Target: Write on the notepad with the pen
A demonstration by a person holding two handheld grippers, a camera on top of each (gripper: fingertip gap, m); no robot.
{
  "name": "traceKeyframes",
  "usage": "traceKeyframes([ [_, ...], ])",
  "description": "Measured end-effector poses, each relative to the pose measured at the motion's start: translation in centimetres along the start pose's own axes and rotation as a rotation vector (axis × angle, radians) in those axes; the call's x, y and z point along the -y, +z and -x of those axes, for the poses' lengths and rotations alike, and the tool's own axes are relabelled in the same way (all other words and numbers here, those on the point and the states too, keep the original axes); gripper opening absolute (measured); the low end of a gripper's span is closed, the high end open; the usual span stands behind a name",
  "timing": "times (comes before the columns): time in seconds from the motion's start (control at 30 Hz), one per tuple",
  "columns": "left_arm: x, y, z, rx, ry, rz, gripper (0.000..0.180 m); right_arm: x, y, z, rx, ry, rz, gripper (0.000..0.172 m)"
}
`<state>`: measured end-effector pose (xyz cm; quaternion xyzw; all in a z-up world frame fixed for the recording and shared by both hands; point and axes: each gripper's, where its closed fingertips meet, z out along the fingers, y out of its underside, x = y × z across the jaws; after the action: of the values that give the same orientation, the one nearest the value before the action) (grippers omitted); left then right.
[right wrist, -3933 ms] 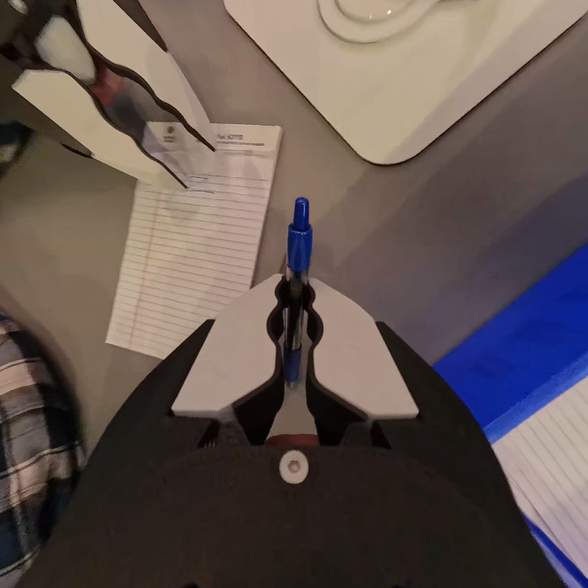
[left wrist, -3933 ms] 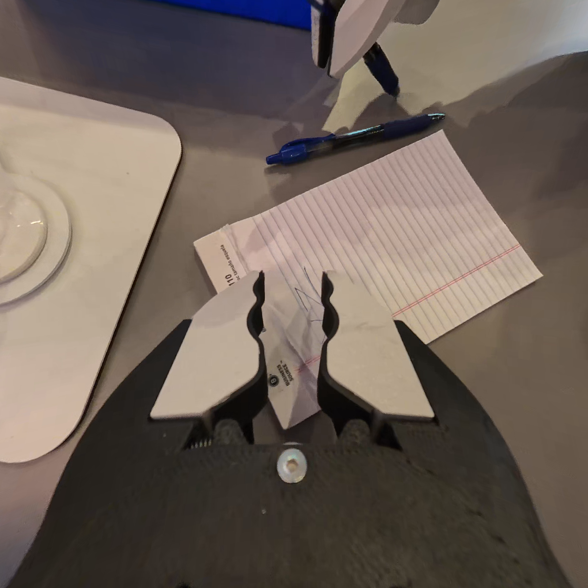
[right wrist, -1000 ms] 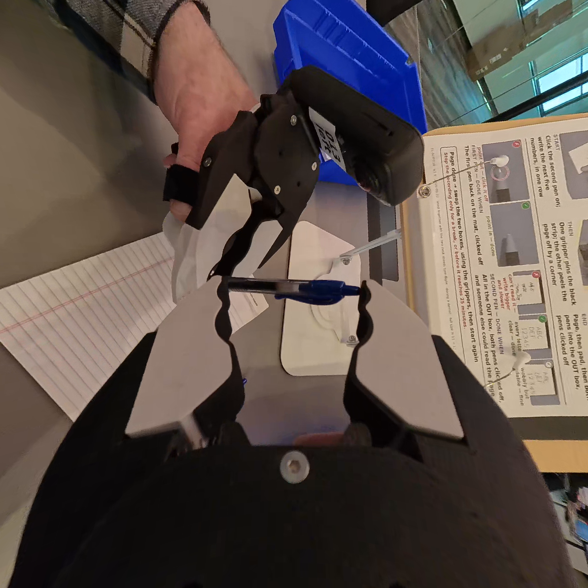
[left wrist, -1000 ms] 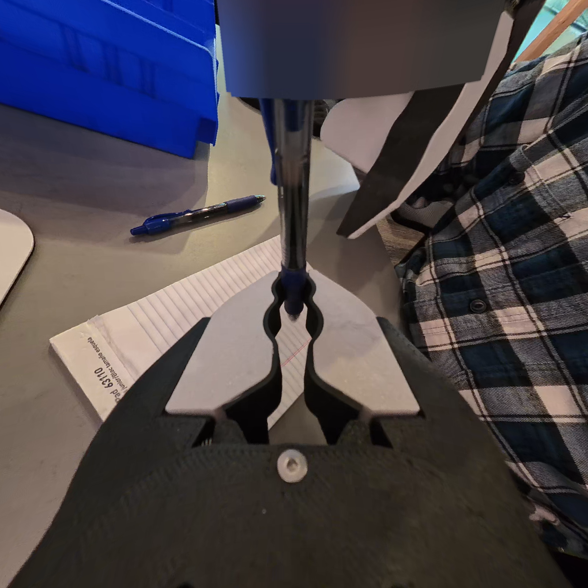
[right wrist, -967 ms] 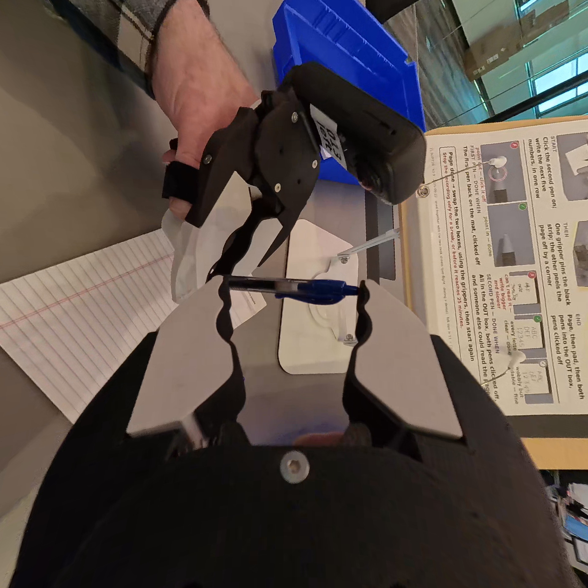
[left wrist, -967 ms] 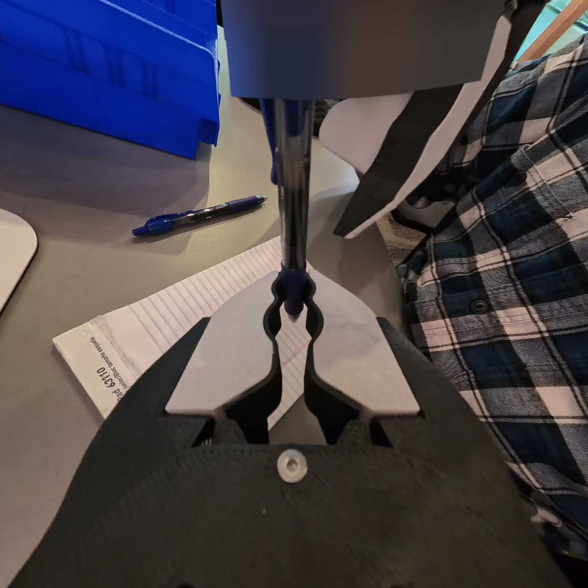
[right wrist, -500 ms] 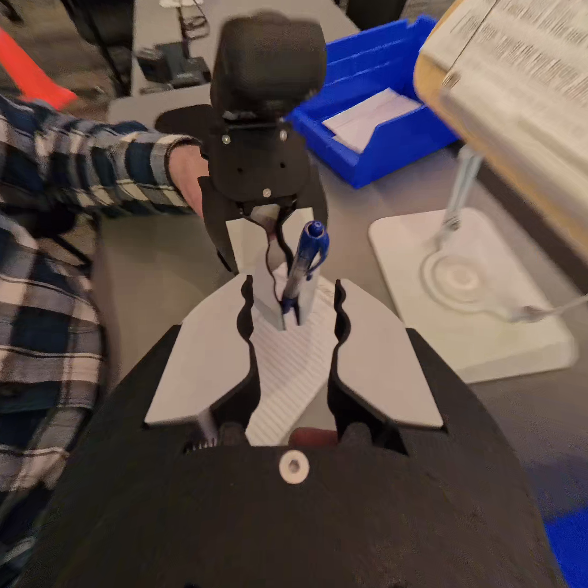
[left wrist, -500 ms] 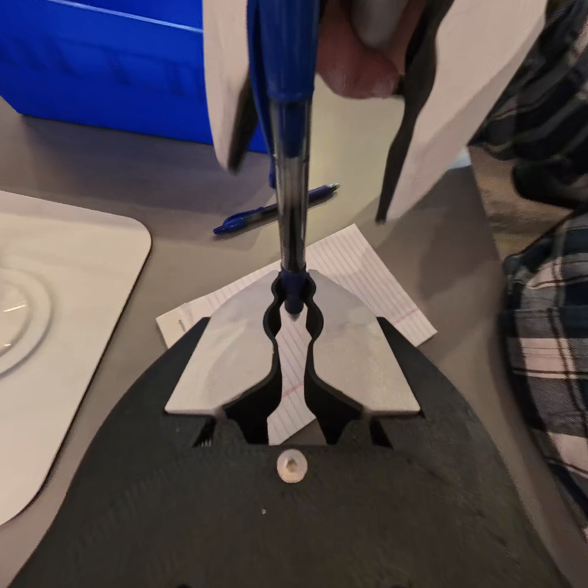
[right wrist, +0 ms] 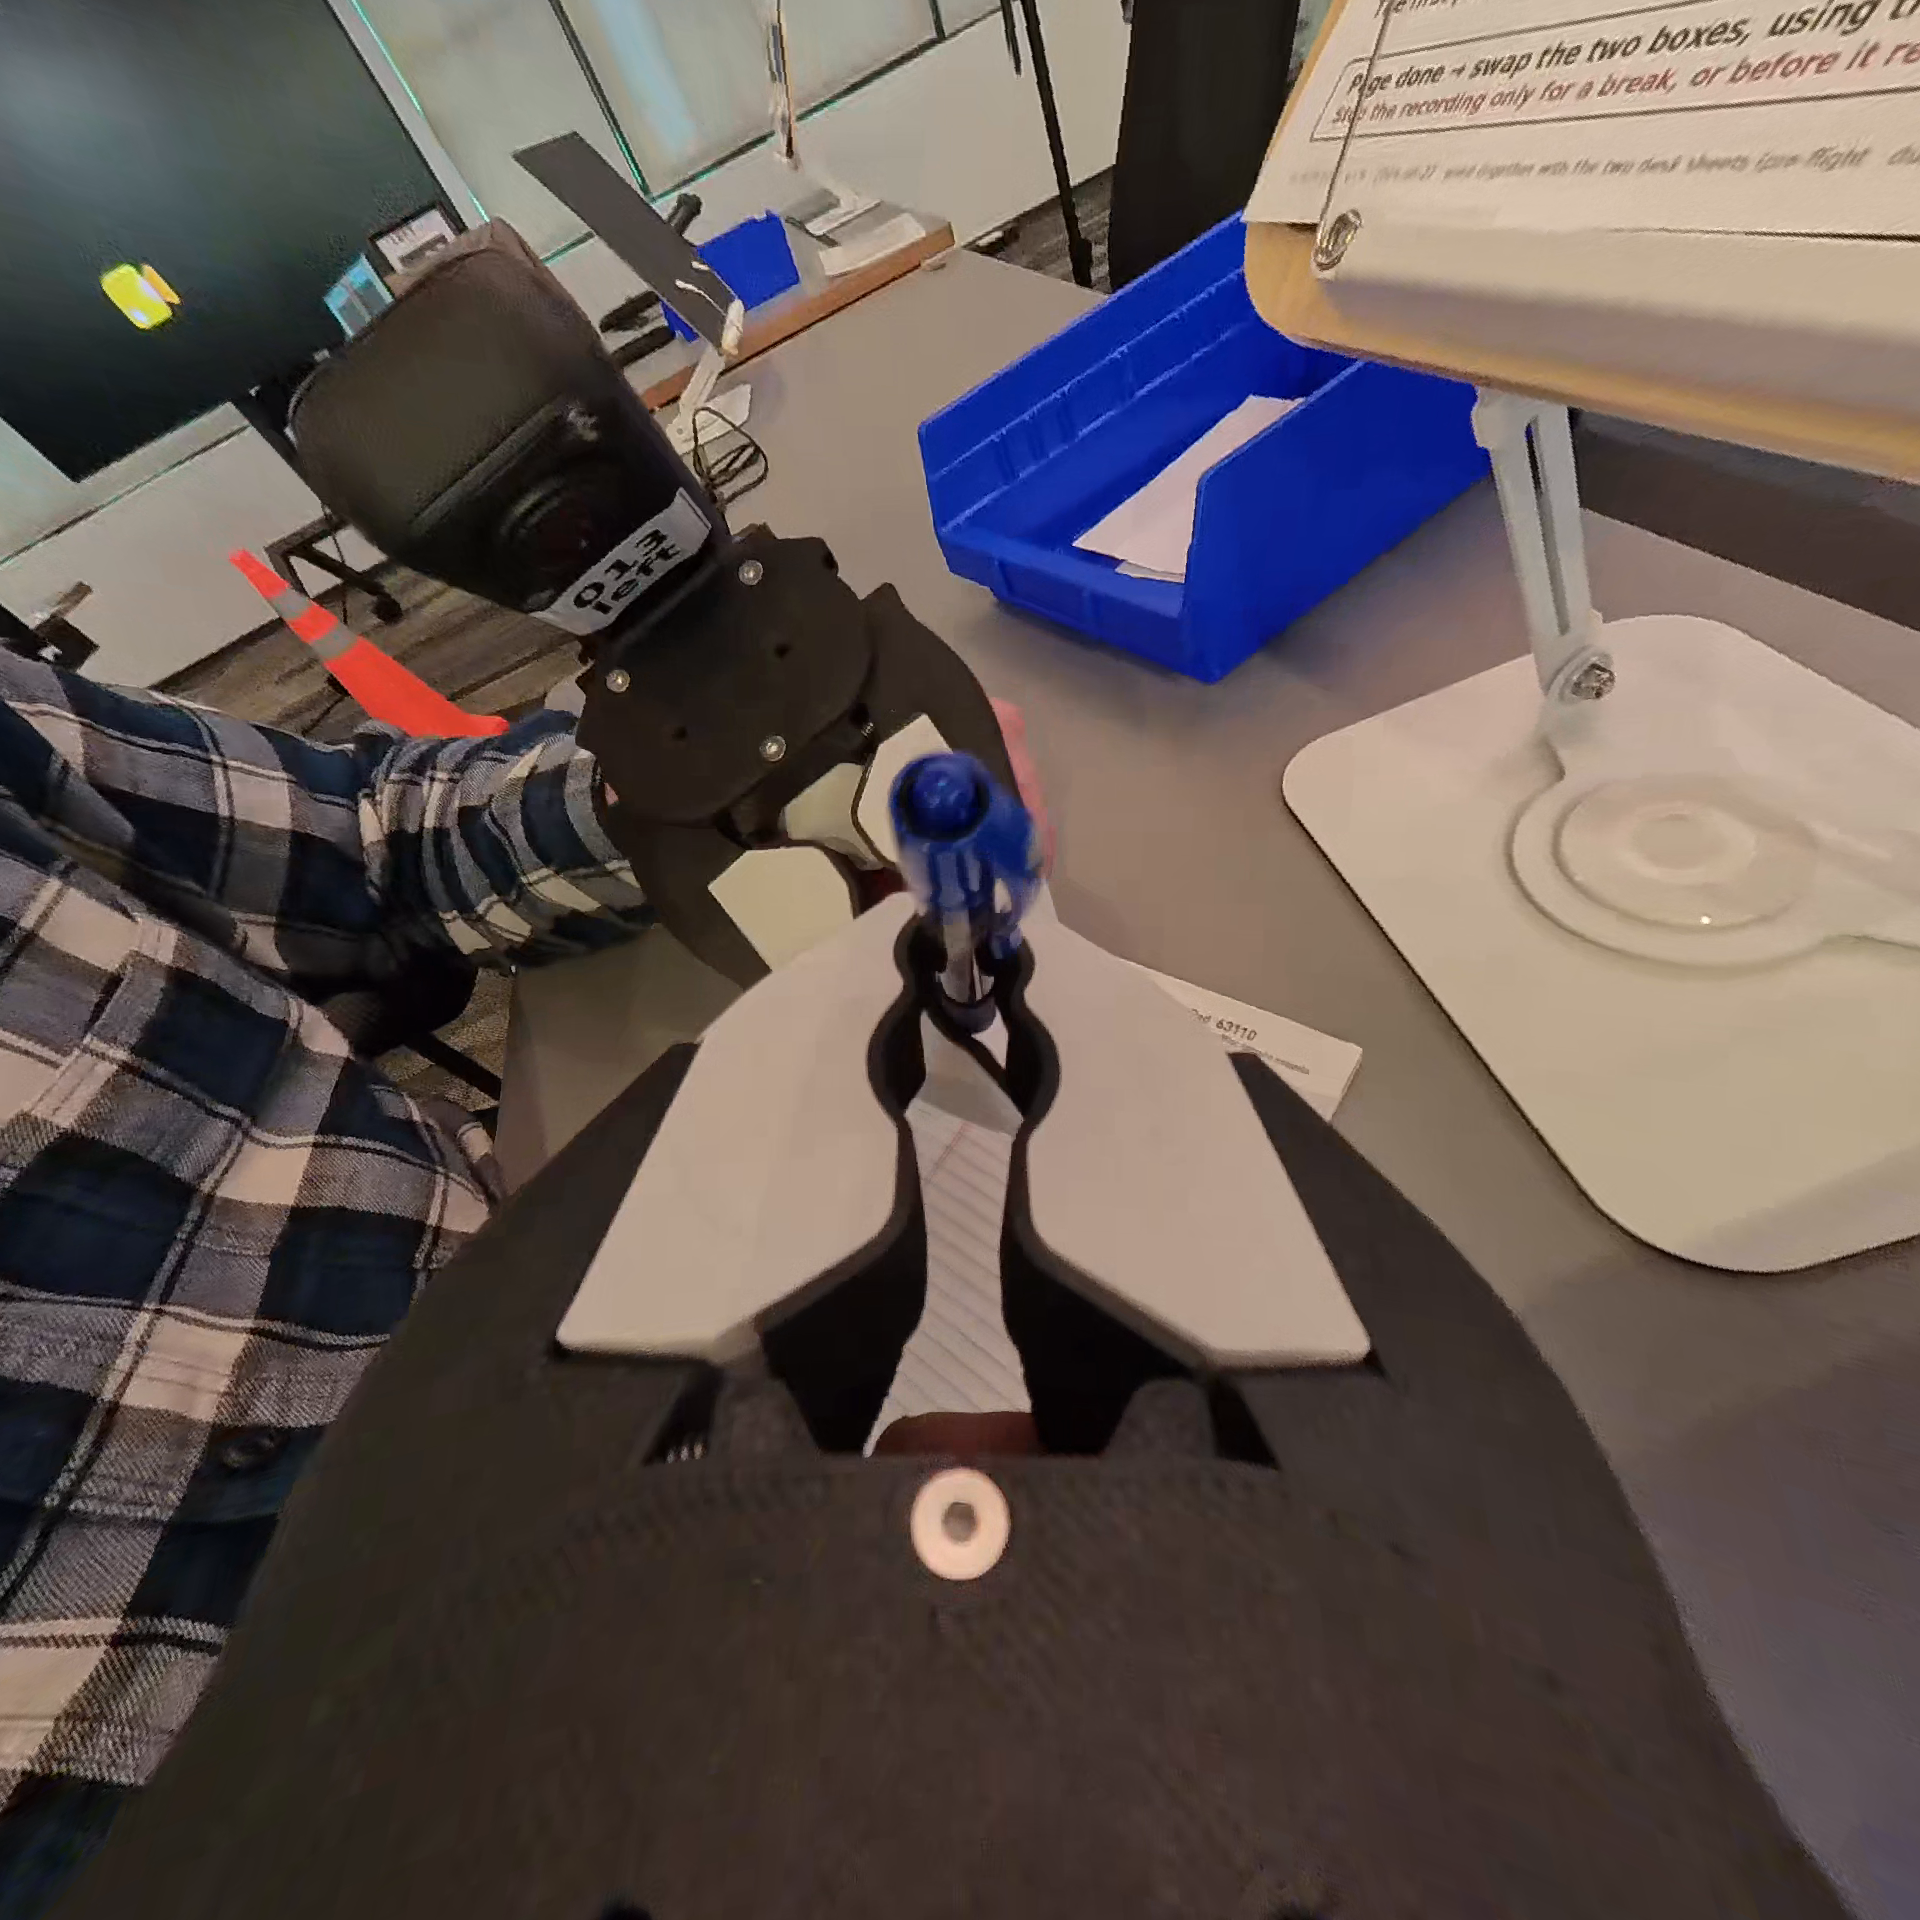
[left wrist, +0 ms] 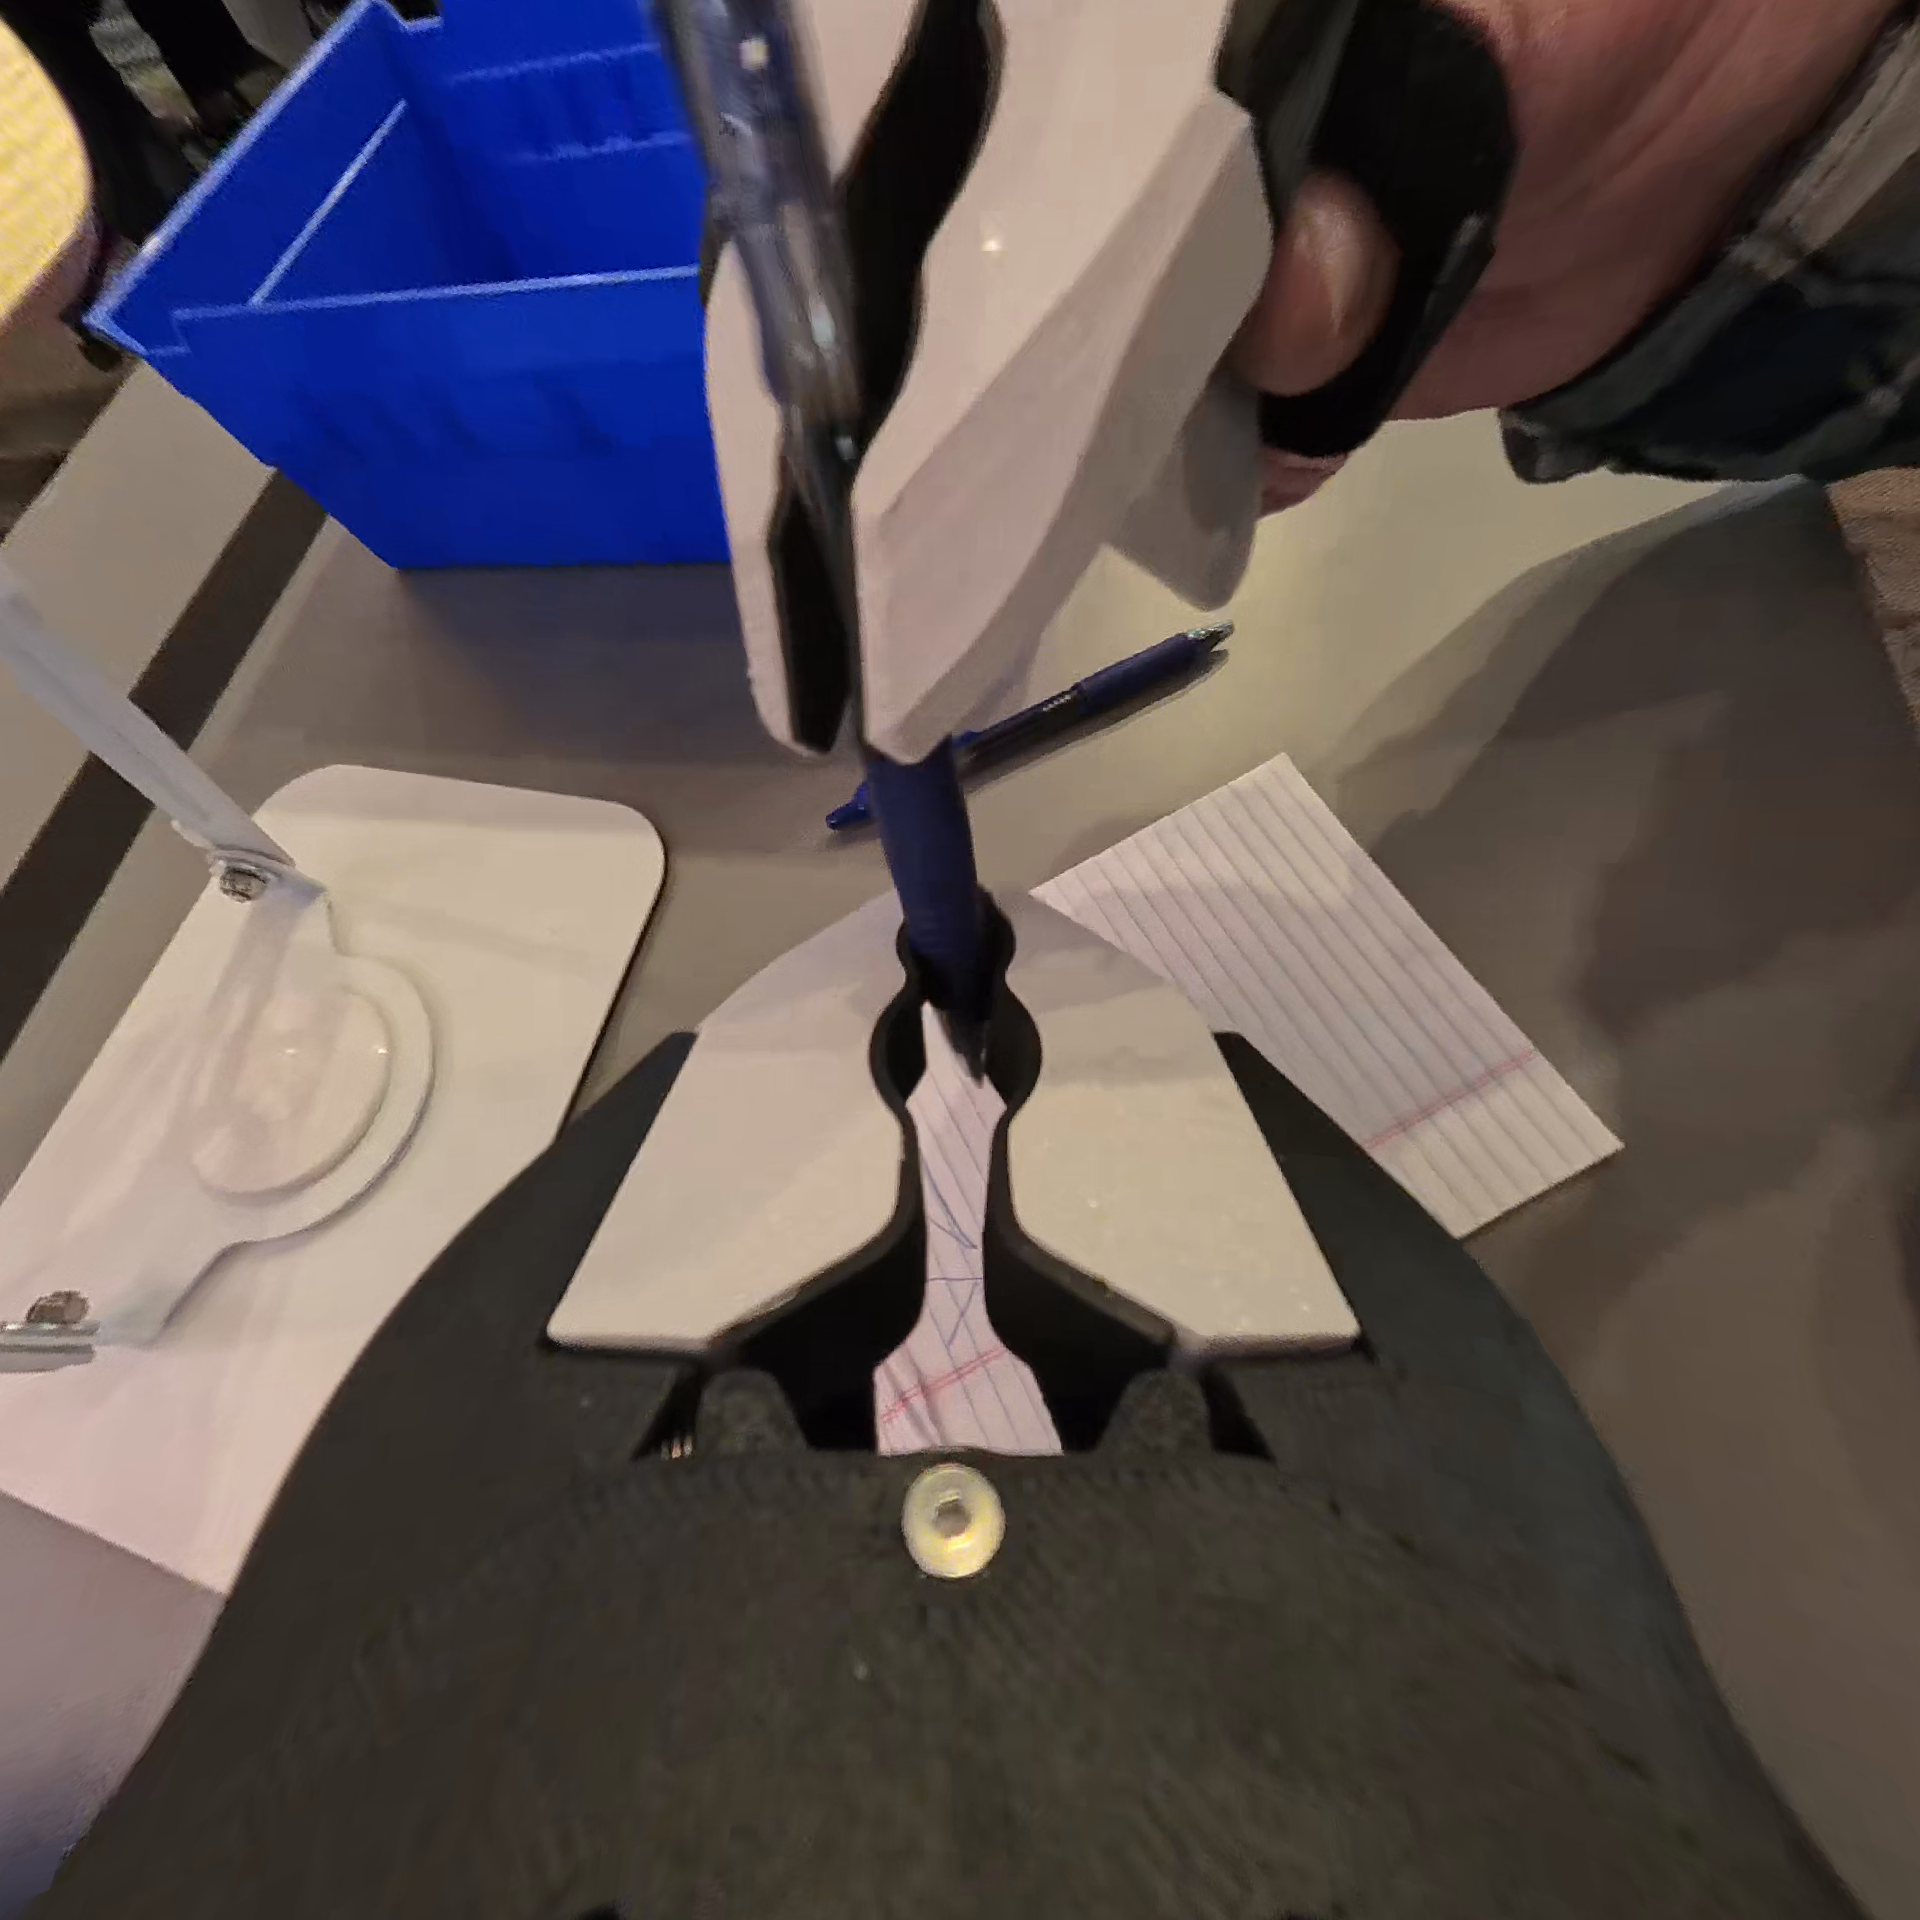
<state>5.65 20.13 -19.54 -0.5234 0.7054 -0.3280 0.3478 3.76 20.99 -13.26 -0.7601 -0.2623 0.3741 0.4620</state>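
A blue pen (left wrist: 930, 852) stands nearly upright over the lined notepad (left wrist: 1299, 987). My left gripper (left wrist: 951, 935) is shut on the pen's blue grip near the tip, which points down at the pad. My right gripper (left wrist: 831, 727) comes down from above and is shut on the clear barrel. In the right wrist view my right gripper (right wrist: 961, 956) clamps the pen (right wrist: 945, 821), whose blue clicker end points at the camera. The left gripper's black body (right wrist: 727, 665) is behind it, its fingertips hidden. Blue scribbles show on the pad between my left fingers.
A second blue pen (left wrist: 1081, 717) lies on the grey table beyond the pad. A blue bin (right wrist: 1195, 499) with paper stands at the back. A white stand base (right wrist: 1662, 935) carries an instruction board (right wrist: 1610, 208). A plaid sleeve (right wrist: 208, 935) is at the left. The gap from one gripper's tips to the other's is roughly 6 cm.
My right gripper went from wide open beside the pen to shut on its barrel. My left gripper kept hold of the pen's tip end. Both grippers swung round over the pad.
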Motion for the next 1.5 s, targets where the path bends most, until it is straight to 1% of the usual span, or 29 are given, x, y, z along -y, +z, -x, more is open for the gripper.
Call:
traceKeyframes([
  [0.1, 0.0, -0.2, 0.6, 0.039, 0.002, 0.010, 0.005, -0.2, 0.0, -0.1, -0.010, 0.010, 0.006, 0.012],
  [0.13, 0.1, -0.3, 1.0, 0.082, 0.030, 0.017, 0.005, -0.7, 0.2, -0.2, -0.016, 0.021, 0.041, 0.022],
  [0.17, 0.1, -0.4, 1.1, 0.105, 0.050, 0.034, 0.005, -1.2, 0.4, -0.3, -0.023, 0.024, 0.067, 0.027],
  [0.27, -0.3, -0.2, 1.5, 0.186, 0.128, 0.096, 0.005, -1.9, 1.0, -0.2, -0.022, 0.047, 0.107, 0.030],
  [0.33, -0.5, -0.1, 1.5, 0.215, 0.164, 0.133, 0.005, -2.6, 1.3, -0.5, -0.048, 0.059, 0.161, 0.032],
  [0.37, -0.7, -0.1, 1.7, 0.248, 0.191, 0.159, 0.005, -2.7, 1.4, -0.7, -0.057, 0.062, 0.169, 0.030],
  [0.4, -0.8, -0.1, 1.9, 0.276, 0.201, 0.176, 0.005, -3.0, 1.5, -0.7, -0.061, 0.066, 0.183, 0.021],
  [0.43, -0.9, 0.0, 1.9, 0.273, 0.190, 0.179, 0.005, -3.1, 1.5, -0.8, -0.070, 0.061, 0.193, 0.014],
  [0.5, -0.6, 0.0, 1.9, 0.272, 0.159, 0.153, 0.005, -2.9, 1.4, -0.9, -0.098, 0.018, 0.178, 0.012],
  [0.57, -0.3, -0.2, 2.0, 0.270, 0.134, 0.122, 0.005, -2.2, 1.4, -0.8, -0.097, -0.009, 0.125, 0.012],
  [0.6, 0.1, -0.3, 1.9, 0.252, 0.097, 0.089, 0.005, -1.3, 1.3, -0.7, -0.087, -0.017, 0.054, 0.013],
  [0.67, 0.7, -0.2, 1.3, 0.175, 0.007, 0.020, 0.005, 0.8, 0.6, -0.7, -0.095, -0.054, -0.089, 0.047],
  [0.73, 1.3, 0.0, 0.5, 0.081, -0.082, -0.064, 0.005, 2.7, -0.4, -0.5, -0.090, -0.085, -0.219, 0.052],
  [0.8, 1.9, 0.3, -0.2, 0.008, -0.142, -0.128, 0.005, 4.0, -1.3, 0.0, -0.044, -0.082, -0.306, 0.059],
  [0.83, 2.2, 0.3, -0.6, -0.035, -0.176, -0.164, 0.005, 4.7, -1.7, 0.3, -0.022, -0.092, -0.350, 0.056],
  [0.87, 2.5, 0.4, -1.0, -0.081, -0.204, -0.185, 0.005, 5.1, -2.0, 0.5, -0.006, -0.099, -0.384, 0.051],
  [0.93, 2.7, 0.5, -1.2, -0.104, -0.229, -0.215, 0.005, 5.2, -2.0, 0.6, 0.024, -0.091, -0.386, 0.034],
  [0.97, 2.8, 0.5, -1.4, -0.131, -0.238, -0.227, 0.005, 5.2, -1.9, 0.8, 0.045, -0.087, -0.396, 0.031],
  [1.03, 3.2, 0.4, -1.6, -0.154, -0.252, -0.258, 0.005, 5.1, -1.8, 0.7, 0.073, -0.070, -0.392, 0.010],
  [1.1, 3.3, 0.5, -1.8, -0.183, -0.271, -0.264, 0.005, 5.0, -1.7, 0.8, 0.096, -0.050, -0.387, 0.009],
  [1.27, 2.2, 0.7, -1.3, -0.143, -0.230, -0.184, 0.005, 4.2, -1.2, 0.9, 0.129, -0.035, -0.287, 0.008],
  [1.33, 1.4, 0.7, -0.9, -0.112, -0.200, -0.125, 0.005, 3.6, -0.9, 0.5, 0.119, -0.031, -0.217, 0.019],
  [1.37, 1.1, 0.7, -0.8, -0.097, -0.180, -0.099, 0.005, 3.1, -0.8, 0.5, 0.124, -0.028, -0.172, 0.013],
  [1.4, 0.8, 0.7, -0.7, -0.087, -0.168, -0.070, 0.005, 2.8, -0.7, 0.4, 0.113, -0.031, -0.139, 0.011],
  [1.5, 0.8, 0.6, -0.5, -0.089, -0.176, -0.073, 0.005, 2.6, -0.8, 0.2, 0.097, -0.043, -0.095, 0.010],
])
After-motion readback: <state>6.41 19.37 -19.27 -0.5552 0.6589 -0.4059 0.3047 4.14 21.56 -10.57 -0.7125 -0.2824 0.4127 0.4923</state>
